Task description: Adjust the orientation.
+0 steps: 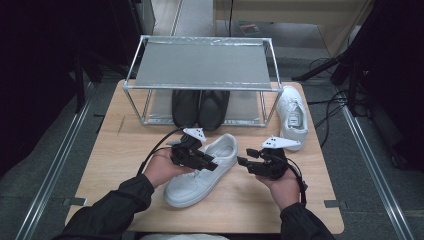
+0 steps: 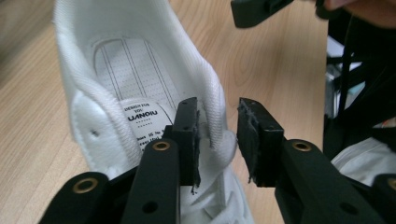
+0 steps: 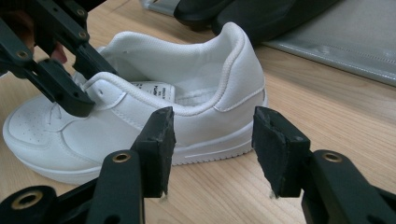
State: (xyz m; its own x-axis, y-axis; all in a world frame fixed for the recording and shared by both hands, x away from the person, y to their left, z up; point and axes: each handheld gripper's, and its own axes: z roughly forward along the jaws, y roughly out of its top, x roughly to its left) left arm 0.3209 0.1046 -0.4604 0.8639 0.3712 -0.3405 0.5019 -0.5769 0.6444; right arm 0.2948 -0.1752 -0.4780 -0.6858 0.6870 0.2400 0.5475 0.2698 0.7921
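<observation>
A white sneaker (image 1: 196,181) lies on the wooden table (image 1: 250,200), toe toward me and heel toward the rack. My left gripper (image 1: 211,164) reaches over its opening. In the left gripper view (image 2: 217,140) one jaw is inside the shoe by the printed tongue label (image 2: 142,116) and the other outside, so the padded collar (image 2: 215,105) stands between them with gaps; the pads do not press it. To the shoe's right, my right gripper (image 1: 242,161) is open and holds nothing; its jaws (image 3: 212,140) point at the sneaker's side (image 3: 205,121) near the heel.
A metal-framed rack (image 1: 202,65) stands at the back of the table with a pair of black shoes (image 1: 200,107) on its lower shelf. A second white sneaker (image 1: 292,117) lies to the right of the rack. Cables trail from both grippers.
</observation>
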